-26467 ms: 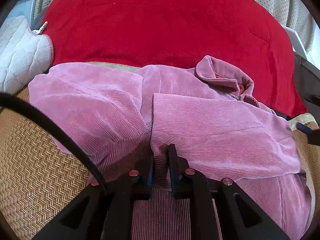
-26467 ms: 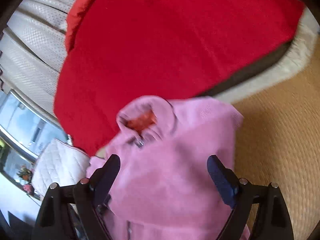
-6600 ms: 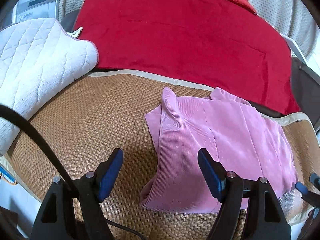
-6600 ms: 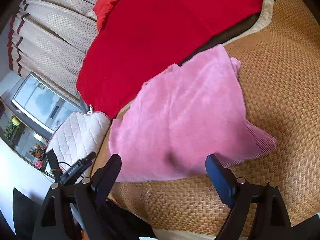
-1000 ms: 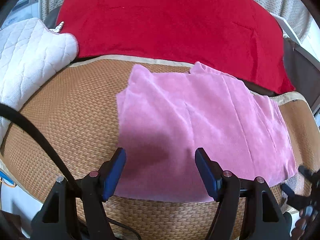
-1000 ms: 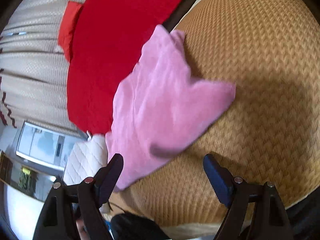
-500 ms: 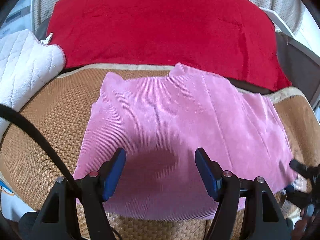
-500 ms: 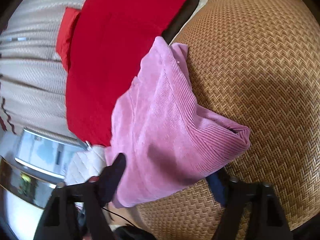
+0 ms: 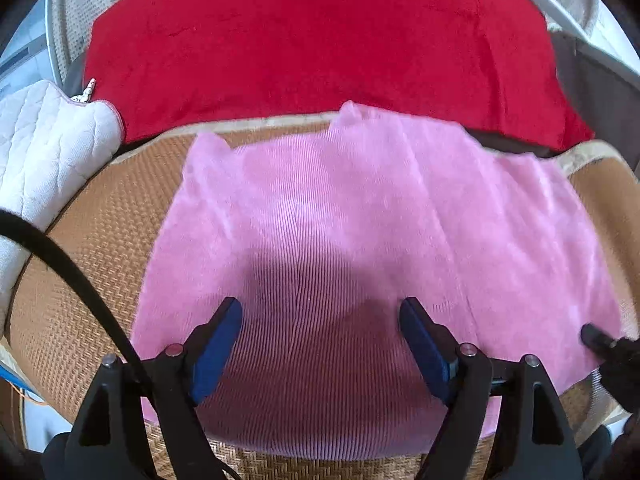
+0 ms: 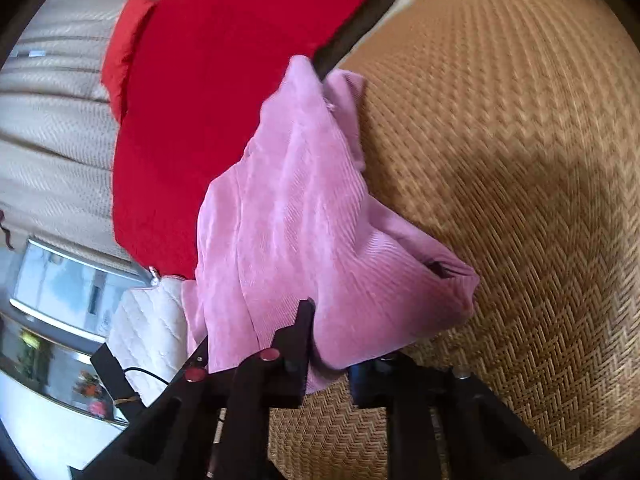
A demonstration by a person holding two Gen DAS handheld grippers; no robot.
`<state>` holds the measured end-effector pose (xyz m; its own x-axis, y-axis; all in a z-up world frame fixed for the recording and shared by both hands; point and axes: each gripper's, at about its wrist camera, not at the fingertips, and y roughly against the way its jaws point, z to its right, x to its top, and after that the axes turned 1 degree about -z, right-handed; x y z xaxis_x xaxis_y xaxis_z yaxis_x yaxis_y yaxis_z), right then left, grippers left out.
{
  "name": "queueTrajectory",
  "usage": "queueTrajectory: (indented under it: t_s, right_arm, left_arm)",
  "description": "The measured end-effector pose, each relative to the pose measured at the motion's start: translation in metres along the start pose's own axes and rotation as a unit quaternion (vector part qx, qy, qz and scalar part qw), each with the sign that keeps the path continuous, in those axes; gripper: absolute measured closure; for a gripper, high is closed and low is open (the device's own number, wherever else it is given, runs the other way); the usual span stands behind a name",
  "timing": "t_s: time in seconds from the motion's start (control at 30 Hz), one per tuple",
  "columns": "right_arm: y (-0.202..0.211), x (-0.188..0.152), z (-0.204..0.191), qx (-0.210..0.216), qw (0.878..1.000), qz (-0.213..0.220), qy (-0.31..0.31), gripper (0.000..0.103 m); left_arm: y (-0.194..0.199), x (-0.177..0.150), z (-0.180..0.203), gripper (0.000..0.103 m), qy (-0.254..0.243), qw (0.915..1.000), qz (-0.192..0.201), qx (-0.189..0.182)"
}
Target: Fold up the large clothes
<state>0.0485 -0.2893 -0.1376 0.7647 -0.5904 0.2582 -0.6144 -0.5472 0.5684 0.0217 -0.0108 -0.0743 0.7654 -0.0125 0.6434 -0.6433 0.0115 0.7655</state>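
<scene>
A woven straw mat [image 9: 92,240] is covered in part by a red blanket [image 9: 320,40] and a folded pink corduroy garment [image 9: 360,220]. The garment's near corner is being closed on by the right gripper [image 10: 320,344], one finger hidden under cloth. The left gripper [image 9: 320,336] is seen opening above it, nothing held. No writing can be read.

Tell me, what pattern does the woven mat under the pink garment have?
A tan herringbone zigzag weave on the mat, clearest in the right wrist view.

We see a home bedroom: a woven rattan bed mat [image 9: 100,240], a red blanket [image 9: 320,40], a quilted white pillow [image 9: 44,148] and beige curtains [image 10: 52,128].
</scene>
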Motion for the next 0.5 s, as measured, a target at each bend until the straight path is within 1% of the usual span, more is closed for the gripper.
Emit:
queueTrajectory:
  t_s: [0.07,0.1,0.13,0.17,0.23,0.27,0.3,0.33,0.37,0.43,0.5]
  right_arm:
    - [0.001,-0.002,-0.008,-0.014,1.000,0.005,0.019,0.088]
    - [0.001,-0.002,-0.009,-0.012,1.000,0.005,0.021,0.084]
    - [0.001,-0.002,-0.005,-0.001,1.000,0.004,0.008,0.082]
    - [0.002,-0.002,-0.001,0.011,1.000,0.001,-0.003,0.076]
    - [0.009,-0.003,0.004,0.029,1.000,-0.007,-0.007,0.064]
    - [0.016,-0.003,0.004,0.029,1.000,-0.005,-0.003,0.045]
    - [0.021,-0.002,0.005,0.028,1.000,-0.001,0.002,0.028]
    - [0.034,0.000,0.003,0.015,1.000,0.012,0.012,0.025]
    - [0.043,0.002,0.004,0.006,0.999,0.024,0.021,0.025]
    - [0.060,0.016,0.007,0.011,0.999,0.039,0.027,0.025]
    - [0.062,0.043,0.002,0.015,0.998,0.040,0.041,0.025]
  left_arm:
    - [0.012,0.004,-0.002,0.021,0.008,0.9995,0.030,-0.005]
    - [0.015,0.005,-0.002,0.020,0.009,0.9992,0.039,-0.008]
    - [0.014,0.005,-0.001,0.017,0.006,0.9991,0.041,-0.009]
    - [0.007,0.004,0.000,0.017,0.000,0.9994,0.033,-0.008]
    - [-0.021,-0.002,0.005,0.017,-0.019,0.9997,-0.018,0.002]
    - [-0.026,-0.005,0.004,0.015,-0.019,0.9996,-0.020,0.000]
    - [-0.025,-0.007,0.002,0.014,-0.015,0.9999,-0.003,-0.001]
    - [-0.024,-0.008,0.003,0.014,-0.019,0.9998,0.000,0.000]
    - [-0.024,-0.008,0.003,0.014,-0.023,0.9997,0.001,0.001]
    - [-0.025,-0.009,0.003,0.013,-0.025,0.9997,0.005,-0.001]
    - [-0.025,-0.011,0.005,0.013,-0.025,0.9996,0.009,-0.001]
